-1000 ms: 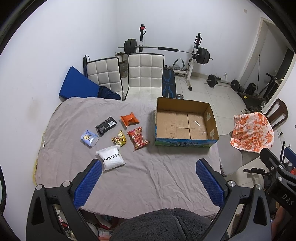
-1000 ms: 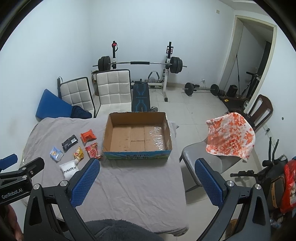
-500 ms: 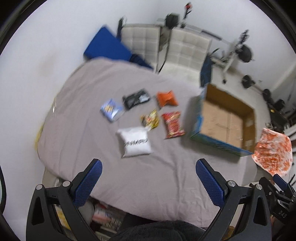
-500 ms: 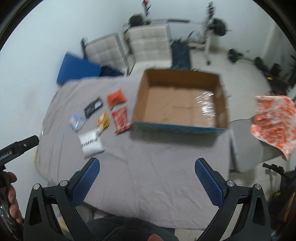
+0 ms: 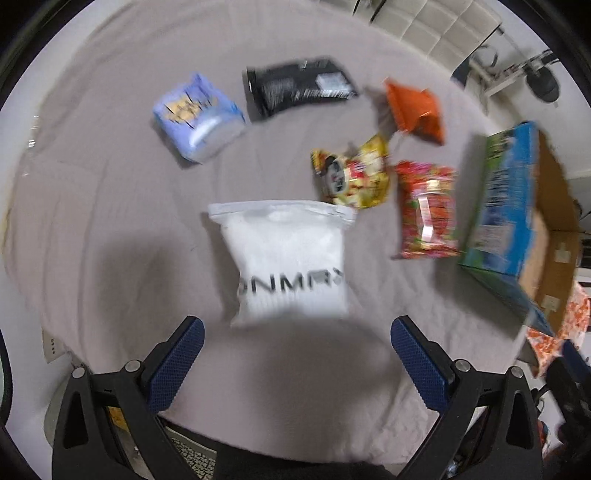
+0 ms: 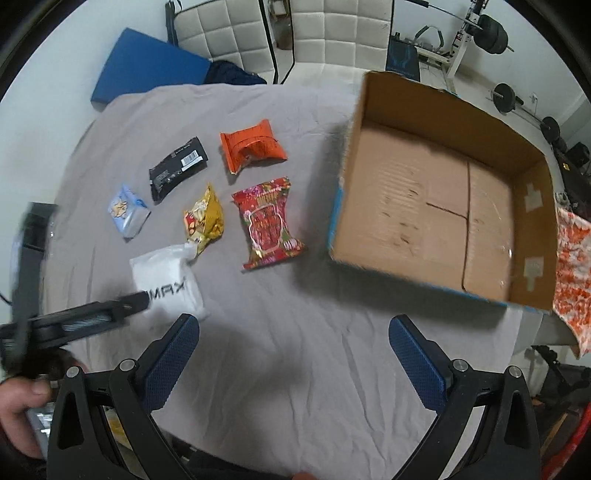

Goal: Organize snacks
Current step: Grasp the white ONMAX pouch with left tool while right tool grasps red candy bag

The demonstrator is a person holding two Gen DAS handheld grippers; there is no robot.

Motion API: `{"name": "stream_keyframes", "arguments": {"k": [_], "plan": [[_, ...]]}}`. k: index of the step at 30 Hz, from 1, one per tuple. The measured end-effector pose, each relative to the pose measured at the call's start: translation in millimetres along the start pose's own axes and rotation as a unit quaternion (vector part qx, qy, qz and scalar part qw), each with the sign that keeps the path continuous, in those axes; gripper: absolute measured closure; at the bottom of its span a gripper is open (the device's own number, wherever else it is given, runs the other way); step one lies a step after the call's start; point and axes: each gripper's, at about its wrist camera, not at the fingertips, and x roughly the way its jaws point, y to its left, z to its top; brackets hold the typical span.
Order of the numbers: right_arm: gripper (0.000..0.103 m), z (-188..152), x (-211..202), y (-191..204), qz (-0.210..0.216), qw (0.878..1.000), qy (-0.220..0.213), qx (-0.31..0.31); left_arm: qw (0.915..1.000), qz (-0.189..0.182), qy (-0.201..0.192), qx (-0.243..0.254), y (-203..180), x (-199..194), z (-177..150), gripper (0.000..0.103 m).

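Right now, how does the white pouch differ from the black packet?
The white pouch is bigger and puffier; the black packet is slim and flat. The white pouch lies nearest the left gripper; the black packet lies farther back. Both rest on the grey cloth, outside the cardboard box.

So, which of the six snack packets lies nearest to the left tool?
The white packet with black letters. It lies just ahead of the open left tool, between its fingers' line; the other five packets lie farther away, beyond it.

- In the right wrist view, the cardboard box [image 6: 443, 206] fills the right half, on the cloth-covered table [image 6: 295, 350].
- Six snack packets lie left of it.
- The lettered pouch [image 6: 168, 280] sits lowest, lower left.
- Chairs [image 6: 236, 33] stand along the top.
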Motion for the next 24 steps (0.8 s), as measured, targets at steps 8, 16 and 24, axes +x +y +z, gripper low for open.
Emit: {"name": "stream_keyframes", "arguments": {"k": [8, 16, 24], "plan": [[0.000, 40.4, 33.1, 30.4, -0.024, 0.999, 0.017, -0.021, 0.9980, -0.001, 0.062, 0.009, 1.3, 75.6, 28.6, 0.001], [0.000, 81.5, 57.1, 53.3, -0.031, 0.998, 0.043, -0.046, 0.9993, 0.002, 0.032, 0.022, 11.6, 67.4, 39.0, 0.024], [0.000, 126.7, 129.4, 79.4, -0.057, 0.986, 0.126, -0.089, 0.9995, 0.030, 0.006, -0.009, 60.3, 53.3, 72.8, 0.024]]}}
